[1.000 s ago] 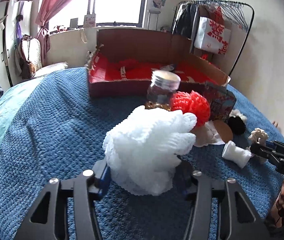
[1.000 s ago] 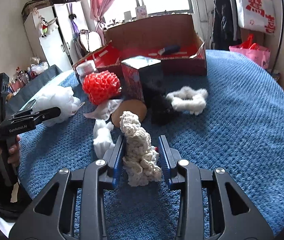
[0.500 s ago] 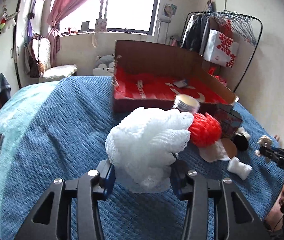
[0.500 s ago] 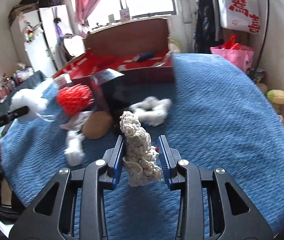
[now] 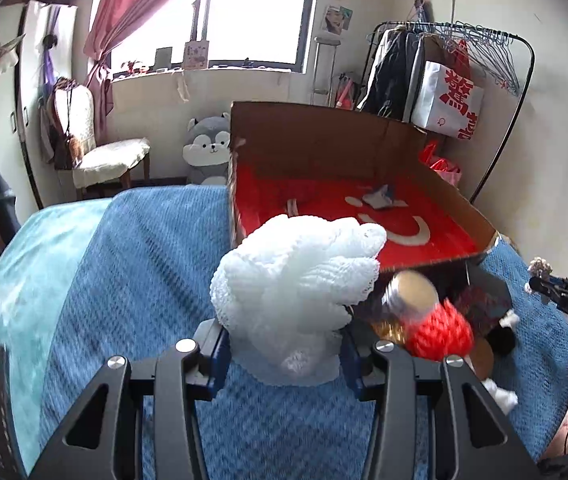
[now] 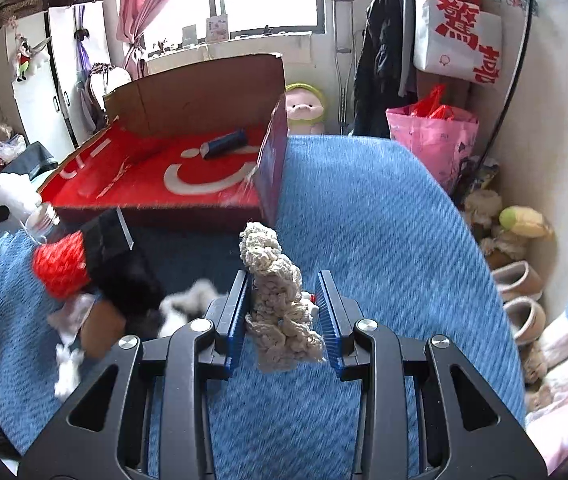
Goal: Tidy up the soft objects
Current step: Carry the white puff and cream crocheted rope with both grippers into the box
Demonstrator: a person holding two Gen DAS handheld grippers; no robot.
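Note:
My left gripper (image 5: 284, 354) is shut on a fluffy white mesh puff (image 5: 296, 288), held above the blue bedspread (image 5: 124, 280) just short of the open cardboard box with a red floor (image 5: 348, 208). In the right wrist view my right gripper (image 6: 284, 320) is shut on a cream crocheted piece (image 6: 276, 296), lifted off the bed near the box's front corner (image 6: 272, 168). On the bed by the box lie a red mesh puff (image 6: 60, 268), a black fuzzy item (image 6: 124, 284) and small white soft pieces (image 6: 68, 372). The right gripper's tip (image 5: 540, 280) shows at the left view's right edge.
A glass jar with a metal lid (image 5: 408, 300) and a dark printed carton (image 6: 108, 232) stand before the box. A dark tube (image 6: 224, 144) lies inside it. A clothes rack (image 5: 444, 72), chair (image 5: 96, 152), pink bag (image 6: 432, 140) and floor toys surround the bed.
Both grippers have risen and moved toward the cardboard box with their loads still held. The box now looms larger and the pile of items has slid lower in both views.

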